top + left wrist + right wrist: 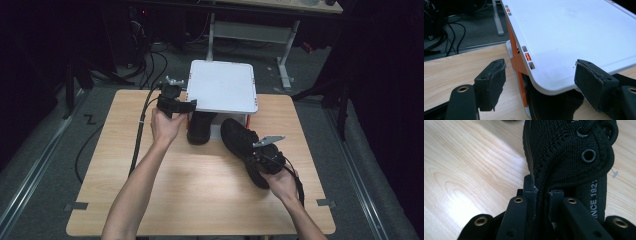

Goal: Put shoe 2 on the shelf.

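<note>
Table (150,200): wood, bare near me.
Box (222,85): white lid, orange side, open front; one black shoe (200,127) already sits under it.
Second shoe (245,147): lies on the table right of the box, toe toward it.
Right gripper (263,156): I pinch the shoe's collar; I keep that squeeze firm and slide it in level.
Left gripper (192,105): spread, empty, at the lid's corner; I hold it clear.

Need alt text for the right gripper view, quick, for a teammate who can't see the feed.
The right claw is shut on the knit collar edge of a black shoe, whose lace eyelets and white lettering face the camera. Pale wooden table lies under and beside it.
</note>
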Tool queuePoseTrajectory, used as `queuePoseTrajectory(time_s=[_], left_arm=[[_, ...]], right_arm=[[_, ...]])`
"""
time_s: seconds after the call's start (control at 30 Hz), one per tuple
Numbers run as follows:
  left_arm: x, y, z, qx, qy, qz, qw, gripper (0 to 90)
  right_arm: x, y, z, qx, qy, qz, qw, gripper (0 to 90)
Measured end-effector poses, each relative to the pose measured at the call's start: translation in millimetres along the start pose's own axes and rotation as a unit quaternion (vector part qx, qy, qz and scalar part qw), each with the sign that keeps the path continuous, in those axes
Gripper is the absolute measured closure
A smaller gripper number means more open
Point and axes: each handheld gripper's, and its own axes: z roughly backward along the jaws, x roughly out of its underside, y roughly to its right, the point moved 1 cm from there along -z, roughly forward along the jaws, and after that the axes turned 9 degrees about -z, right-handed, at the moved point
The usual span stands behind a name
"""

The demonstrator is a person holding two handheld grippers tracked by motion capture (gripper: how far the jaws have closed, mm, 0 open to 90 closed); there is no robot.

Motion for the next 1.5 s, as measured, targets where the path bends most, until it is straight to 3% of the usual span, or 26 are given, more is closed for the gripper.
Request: queuePoseTrajectory(time_s=[0.13, 0.4, 0.57, 0.7, 0.87, 0.97, 1.07, 1.13, 1.27, 1.5], left_arm=[[4.2, -0.7, -10.9, -0.014, -0.016, -0.003, 0.9998, 28.3], [2.2, -2.8, -14.6, -0.002, -0.029, 0.019, 0.9994, 31.0], [4.9, 2.2, -12.1, 0.005, -0.018, -0.019, 0.9996, 35.6], [5.8, 5.8, -11.4, 0.014, -0.020, -0.029, 0.9993, 43.8], [3.5, 9.7, -13.0, 0.014, -0.040, -0.038, 0.9984, 49.5], [2.6, 9.6, -13.7, 0.016, -0.047, -0.031, 0.9983, 49.8], [1.4, 3.7, -13.5, 0.027, -0.049, 0.001, 0.9984, 49.7], [1.0, 2.5, -13.6, 0.029, -0.050, 0.007, 0.9983, 49.5], [0.5, 3.0, -13.5, 0.029, -0.056, 0.008, 0.9980, 49.2], [0.7, 3.0, -13.4, 0.030, -0.055, 0.007, 0.9980, 49.2]], right_arm=[[-11.3, 1.1, -7.3, 0.012, -0.008, -0.013, 0.9998, 81.0], [-27.8, 0.6, -23.7, 0.038, -0.032, -0.031, 0.9983, 80.7], [-41.7, -6.4, -32.7, 0.053, -0.043, -0.036, 0.9970, 80.5], [-54.3, -11.0, -40.2, 0.065, -0.058, -0.041, 0.9953, 80.5], [-67.6, -15.7, -52.7, 0.066, -0.073, -0.056, 0.9936, 79.9], [-73.4, -17.7, -61.3, 0.066, -0.078, -0.067, 0.9925, 79.8], [-78.8, -17.2, -69.7, 0.068, -0.082, -0.079, 0.9912, 79.0], [-81.2, -13.4, -72.4, 0.066, -0.078, -0.094, 0.9903, 78.7], [-84.9, -8.4, -78.6, 0.067, -0.076, -0.112, 0.9885, 78.6], [-95.4, -8.3, -86.6, 0.077, -0.077, -0.115, 0.9874, 78.5]])
